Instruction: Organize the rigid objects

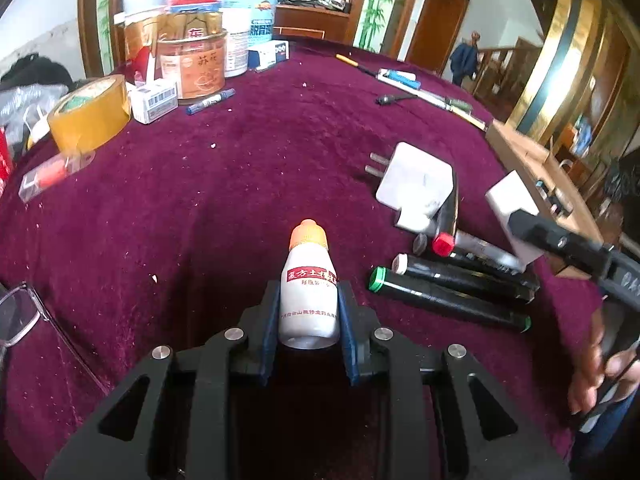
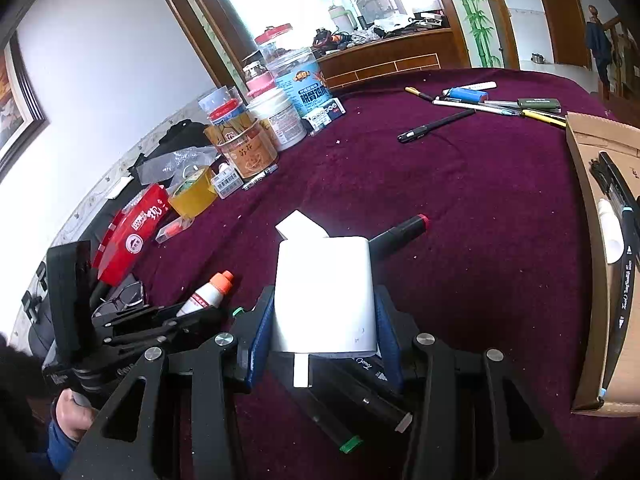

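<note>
Over maroon tablecloth [image 1: 240,184]: carry step, both loaded.
Left gripper [image 1: 308,300]: clamped on white bottle [image 1: 308,292].
Right gripper [image 2: 324,320]: clamped on white charger [image 2: 324,292].
Next: likely deposit into cardboard box [image 2: 588,132].

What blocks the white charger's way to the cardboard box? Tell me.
Nothing visible does. The right hand-held gripper holds the white charger above the markers; only bare purple cloth lies before the cardboard box.

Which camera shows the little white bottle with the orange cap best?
The left wrist view. There the white bottle fills the middle, clamped between the left gripper fingers, cap and red label plain. In the right wrist view the bottle is small, off to the left, its lower part hidden by that gripper.
</note>
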`<state>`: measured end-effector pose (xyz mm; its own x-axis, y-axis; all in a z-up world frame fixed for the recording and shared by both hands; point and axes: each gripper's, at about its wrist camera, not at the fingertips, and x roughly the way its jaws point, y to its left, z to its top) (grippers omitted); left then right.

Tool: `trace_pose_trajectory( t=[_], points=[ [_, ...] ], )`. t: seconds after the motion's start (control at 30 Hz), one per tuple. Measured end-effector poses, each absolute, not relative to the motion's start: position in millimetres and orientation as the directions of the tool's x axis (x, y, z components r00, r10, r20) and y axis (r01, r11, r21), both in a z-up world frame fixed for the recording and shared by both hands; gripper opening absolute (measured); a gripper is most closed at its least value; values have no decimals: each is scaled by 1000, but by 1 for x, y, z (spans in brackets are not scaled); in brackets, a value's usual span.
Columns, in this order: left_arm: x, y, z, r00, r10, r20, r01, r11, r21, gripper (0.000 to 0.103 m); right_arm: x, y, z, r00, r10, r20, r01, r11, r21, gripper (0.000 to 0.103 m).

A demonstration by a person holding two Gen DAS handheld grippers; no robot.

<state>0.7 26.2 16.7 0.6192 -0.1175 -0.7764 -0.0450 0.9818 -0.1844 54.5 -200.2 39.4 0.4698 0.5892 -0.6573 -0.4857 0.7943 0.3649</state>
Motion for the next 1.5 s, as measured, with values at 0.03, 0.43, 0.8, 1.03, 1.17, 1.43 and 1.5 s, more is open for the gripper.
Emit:
trace_pose_trajectory(
  t=[0.03,0.43,0.8,1.03,1.17,1.43,1.5],
  points=[
    [0,28,18,621,-131,-773,-45,978,-202,24,55,-200,39,470,590,-657,-485,794,366,41],
    [-4,32,23,632,-171,-756,-44,966,-255,24,56,-202,40,468,596,-653,-488,790,371,41],
    [-7,29,24,632,-173,-756,-38,967,-253,24,54,-201,40,469,596,-652,-489,790,370,42],
    [-7,28,23,626,-180,-759,-37,965,-259,24,54,-198,39,463,597,-656,-495,788,368,41],
    [-6,27,22,624,-185,-759,-34,964,-262,24,55,-199,39,463,596,-656,-493,788,368,41],
    [-6,28,24,631,-187,-753,-37,962,-270,24,56,-198,38,456,597,-660,-490,787,374,41],
    [-8,30,26,635,-194,-747,-37,959,-281,24,56,-199,38,455,597,-660,-489,787,375,41]
  ],
)
